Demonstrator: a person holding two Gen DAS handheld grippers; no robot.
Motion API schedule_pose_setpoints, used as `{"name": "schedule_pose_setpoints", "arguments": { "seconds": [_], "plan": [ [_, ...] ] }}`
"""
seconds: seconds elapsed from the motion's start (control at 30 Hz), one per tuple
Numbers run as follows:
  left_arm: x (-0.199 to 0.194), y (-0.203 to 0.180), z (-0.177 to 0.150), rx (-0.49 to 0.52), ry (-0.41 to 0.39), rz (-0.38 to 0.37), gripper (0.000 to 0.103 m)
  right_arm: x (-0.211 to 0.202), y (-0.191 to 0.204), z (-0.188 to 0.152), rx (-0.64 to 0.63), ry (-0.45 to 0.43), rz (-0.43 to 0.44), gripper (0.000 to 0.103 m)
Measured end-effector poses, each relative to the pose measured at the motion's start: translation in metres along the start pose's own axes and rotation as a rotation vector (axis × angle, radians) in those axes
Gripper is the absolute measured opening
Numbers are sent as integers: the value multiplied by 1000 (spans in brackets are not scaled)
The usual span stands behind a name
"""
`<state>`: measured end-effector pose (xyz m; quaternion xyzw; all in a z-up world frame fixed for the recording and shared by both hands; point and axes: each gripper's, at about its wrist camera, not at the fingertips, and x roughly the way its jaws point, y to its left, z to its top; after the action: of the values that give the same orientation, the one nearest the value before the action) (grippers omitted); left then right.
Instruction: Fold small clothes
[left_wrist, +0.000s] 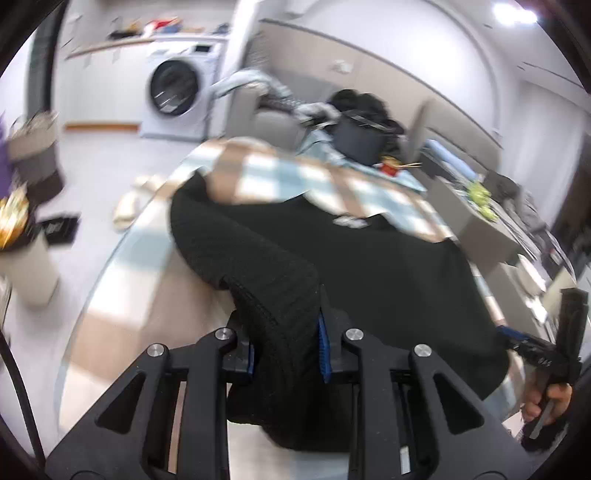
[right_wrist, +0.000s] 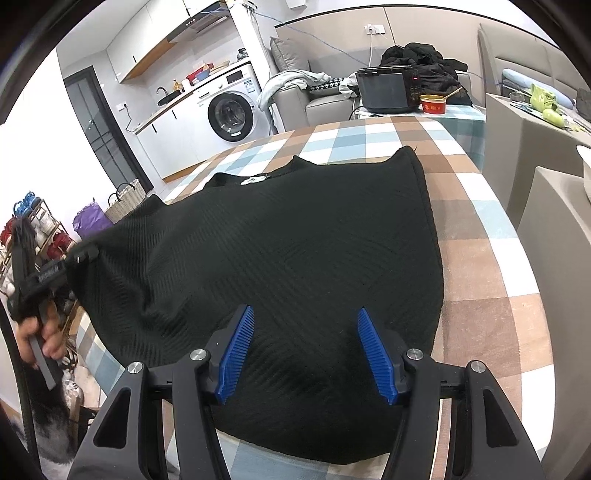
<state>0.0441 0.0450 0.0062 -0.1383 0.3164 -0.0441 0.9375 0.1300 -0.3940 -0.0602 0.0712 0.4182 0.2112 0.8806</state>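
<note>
A black ribbed knit top (right_wrist: 280, 236) lies spread on the checked tablecloth (right_wrist: 480, 258), its neck label toward the far side. My left gripper (left_wrist: 288, 349) is shut on a bunched fold of the top's (left_wrist: 332, 258) left edge, which is raised off the table; the cloth fills the gap between the blue pads (left_wrist: 323, 347). From the right wrist, that left gripper (right_wrist: 86, 254) pinches the lifted edge at far left. My right gripper (right_wrist: 306, 350) stands open over the near hem, nothing pinched between its pads (right_wrist: 376, 354). It shows in the left wrist view as the right gripper (left_wrist: 517, 338) at the top's right edge.
A black appliance (right_wrist: 388, 90) and a red bowl (right_wrist: 434, 103) sit at the table's far end. Grey chairs (right_wrist: 554, 229) stand close on the right. A washing machine (right_wrist: 231, 114), a woven basket (right_wrist: 127, 201) and a shoe rack (right_wrist: 40, 229) are off to the left.
</note>
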Motion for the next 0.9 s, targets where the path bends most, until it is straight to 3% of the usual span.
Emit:
{"name": "schedule_pose_setpoints", "arguments": {
  "seconds": [0.2, 0.3, 0.4, 0.5, 0.57, 0.67, 0.8, 0.9],
  "plan": [
    [23, -116, 21, 206, -2, -184, 20, -9, -10, 3, 16, -22, -18, 60],
    [46, -174, 4, 303, 76, -307, 23, -16, -19, 3, 34, -37, -30, 60],
    [63, -201, -25, 343, 206, -433, 34, -20, -28, 2, 57, -45, -50, 61],
    [61, -199, -45, 346, 258, -445, 48, -25, -38, 2, 78, -50, -64, 61],
    [52, -186, -49, 328, 239, -435, 58, -26, -40, 3, 82, -51, -68, 61],
    [39, -158, -47, 297, 198, -392, 66, -22, -39, 4, 85, -44, -51, 61],
    [33, -110, -39, 233, 174, -289, 67, -20, -30, 8, 69, -53, -23, 61],
    [37, -82, -35, 172, 194, -269, 67, -21, -22, 13, 69, -61, 28, 61]
  ]
}}
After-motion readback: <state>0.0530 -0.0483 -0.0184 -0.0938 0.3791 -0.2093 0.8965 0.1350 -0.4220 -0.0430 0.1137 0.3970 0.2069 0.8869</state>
